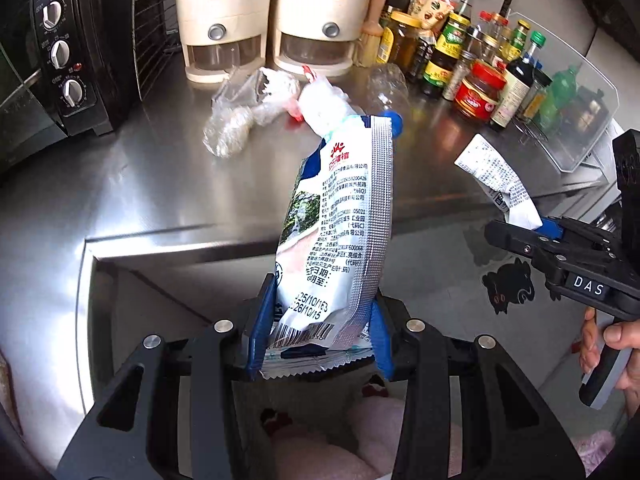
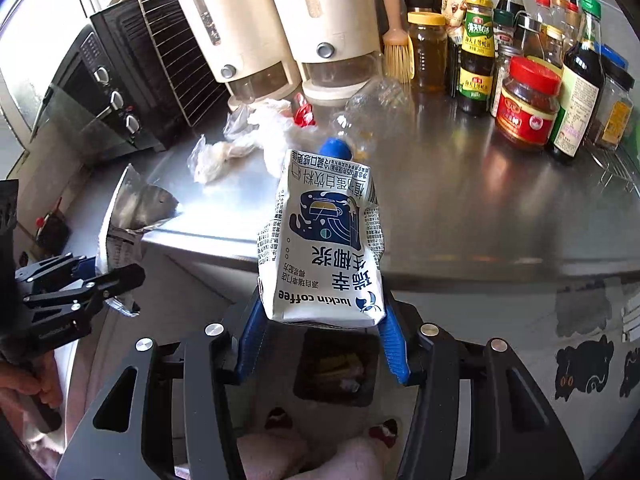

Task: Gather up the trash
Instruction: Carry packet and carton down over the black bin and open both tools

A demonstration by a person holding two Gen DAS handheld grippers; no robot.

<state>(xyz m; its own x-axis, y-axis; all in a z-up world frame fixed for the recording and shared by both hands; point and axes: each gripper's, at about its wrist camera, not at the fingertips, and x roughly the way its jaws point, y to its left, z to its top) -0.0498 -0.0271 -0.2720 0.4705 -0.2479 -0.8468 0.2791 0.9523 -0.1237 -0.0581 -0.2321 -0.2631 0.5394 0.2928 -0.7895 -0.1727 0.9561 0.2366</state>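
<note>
My left gripper [image 1: 320, 332] is shut on an empty snack bag [image 1: 340, 236], white and blue with a silver seam, held upright off the counter's front edge. My right gripper [image 2: 320, 328] is shut on a white Luckin Coffee carton [image 2: 324, 248], also held in front of the counter. Each shows in the other's view: the carton [image 1: 496, 184] in the right gripper [image 1: 536, 232], the bag [image 2: 132, 220] in the left gripper [image 2: 100, 276]. Crumpled clear plastic bags [image 1: 256, 108] and an empty clear bottle with a blue cap [image 1: 388, 88] lie on the steel counter [image 1: 140, 184]. A dark bin [image 2: 336, 368] sits on the floor below.
A black toaster oven [image 1: 68, 52] stands at the left. Two cream dispensers [image 1: 264, 16] stand at the back. Several sauce bottles and jars [image 1: 476, 64] crowd the back right, with a clear plastic rack [image 1: 576, 100] beside them. My slippered feet [image 2: 312, 452] are below.
</note>
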